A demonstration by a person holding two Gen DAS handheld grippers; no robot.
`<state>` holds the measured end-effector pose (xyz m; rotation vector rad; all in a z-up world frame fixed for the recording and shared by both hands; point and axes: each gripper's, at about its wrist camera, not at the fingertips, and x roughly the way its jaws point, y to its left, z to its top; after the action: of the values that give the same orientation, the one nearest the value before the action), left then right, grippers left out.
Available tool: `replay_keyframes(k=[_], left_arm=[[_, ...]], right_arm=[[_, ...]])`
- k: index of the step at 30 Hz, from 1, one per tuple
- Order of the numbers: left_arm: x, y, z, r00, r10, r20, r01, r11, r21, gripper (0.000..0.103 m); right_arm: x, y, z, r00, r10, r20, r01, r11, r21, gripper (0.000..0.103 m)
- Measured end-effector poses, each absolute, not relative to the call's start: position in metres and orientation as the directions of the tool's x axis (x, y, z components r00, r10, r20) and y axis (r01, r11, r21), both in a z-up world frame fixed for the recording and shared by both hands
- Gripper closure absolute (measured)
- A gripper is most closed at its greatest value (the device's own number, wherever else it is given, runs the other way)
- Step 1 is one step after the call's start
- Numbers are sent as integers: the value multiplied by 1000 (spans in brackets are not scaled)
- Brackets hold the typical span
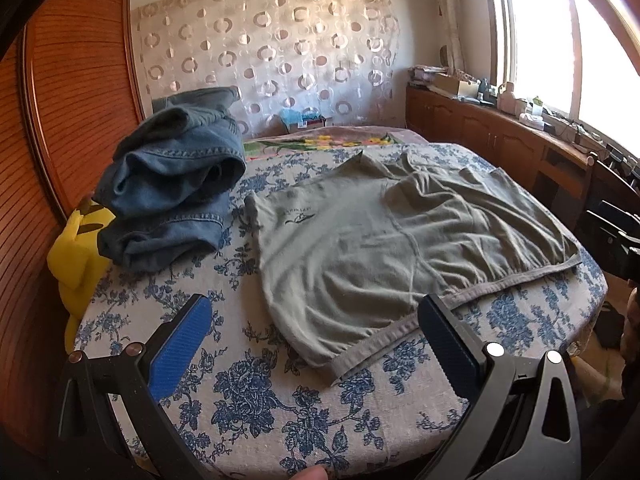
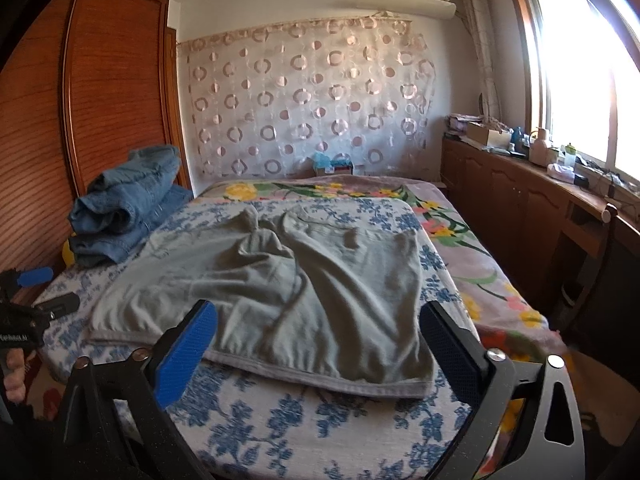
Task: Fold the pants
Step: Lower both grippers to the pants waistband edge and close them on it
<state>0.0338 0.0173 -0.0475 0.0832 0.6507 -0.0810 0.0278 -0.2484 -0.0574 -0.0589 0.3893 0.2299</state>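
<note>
Blue-flowered cloth covered the bed (image 1: 256, 408), and the grey-green pants (image 1: 372, 240) lay spread flat near its front edge, waistband toward us. We held the left gripper (image 1: 316, 344) and right gripper (image 2: 318, 346) low over that edge, fingers spread wide, grasping nothing.

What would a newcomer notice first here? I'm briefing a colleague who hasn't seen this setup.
The grey-green pants spread flat in the middle of the blue-flowered bed cover, waistband nearest the open left gripper and open right gripper. Next, the rumpled blue jeans pile at the far left, by the wooden wardrobe.
</note>
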Motion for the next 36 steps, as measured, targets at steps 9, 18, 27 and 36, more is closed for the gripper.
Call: replay_keyframes(k=[9,18,27,36], left_arm=[[46,25,-75,740,-50,-670,113,992,51,0],[49,37,-91,705,-54,-707,111,993,35,0],[50,38,-99,681,-64,-729,126,992,31,2],[44,44,-99,681,-119,-722,156,988,-16,20]], right_arm=[[34,-274,-60,869,181,-460,-208,978,-8,9],[30,-285,-54,823,156,-545,-180,984,10,19],[11,-286,-39,784,146,-603,-193,981,-13,40],[0,-279,-28,807,107,-581,-164,985,-46,78]])
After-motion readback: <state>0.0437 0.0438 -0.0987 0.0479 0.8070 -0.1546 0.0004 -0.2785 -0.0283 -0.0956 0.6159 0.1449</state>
